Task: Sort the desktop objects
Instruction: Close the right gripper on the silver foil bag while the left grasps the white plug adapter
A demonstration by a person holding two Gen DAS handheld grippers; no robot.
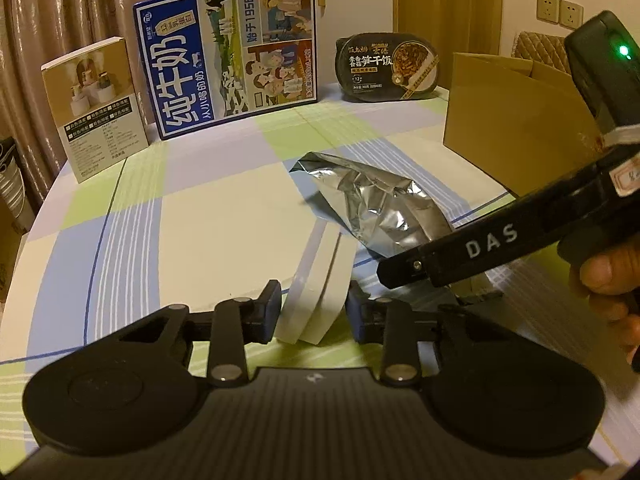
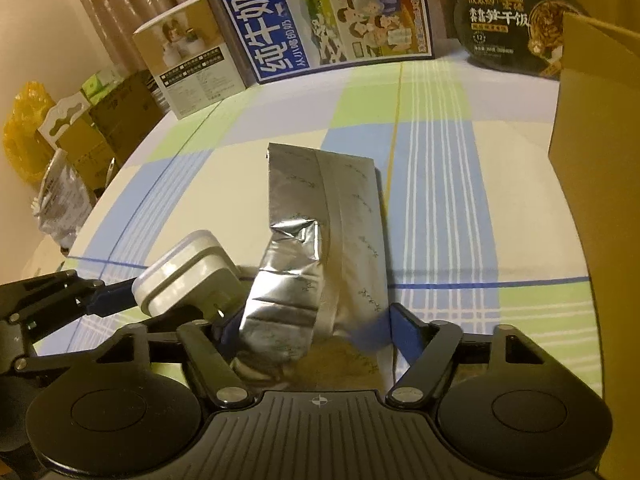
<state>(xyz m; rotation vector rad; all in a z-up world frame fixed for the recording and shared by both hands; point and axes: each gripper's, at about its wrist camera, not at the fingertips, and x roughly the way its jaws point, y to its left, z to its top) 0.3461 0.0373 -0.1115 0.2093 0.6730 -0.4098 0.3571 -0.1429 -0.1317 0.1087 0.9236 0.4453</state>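
Observation:
My left gripper (image 1: 314, 310) is shut on a white rounded charger block (image 1: 316, 280) and holds it over the checked tablecloth; the block also shows in the right wrist view (image 2: 186, 276). A crumpled silver foil pouch (image 1: 376, 200) lies just beyond it. In the right wrist view the foil pouch (image 2: 320, 248) lies between the fingers of my right gripper (image 2: 310, 326), which stand wide apart on either side of it. The right gripper's body (image 1: 480, 244) reaches in from the right in the left wrist view.
An open cardboard box (image 1: 504, 120) stands at the right. At the back stand a blue milk carton box (image 1: 232, 56), a small beige product box (image 1: 96, 108) and a black instant-rice bowl (image 1: 386, 68). Cartons and bags (image 2: 80, 140) sit off the table's left edge.

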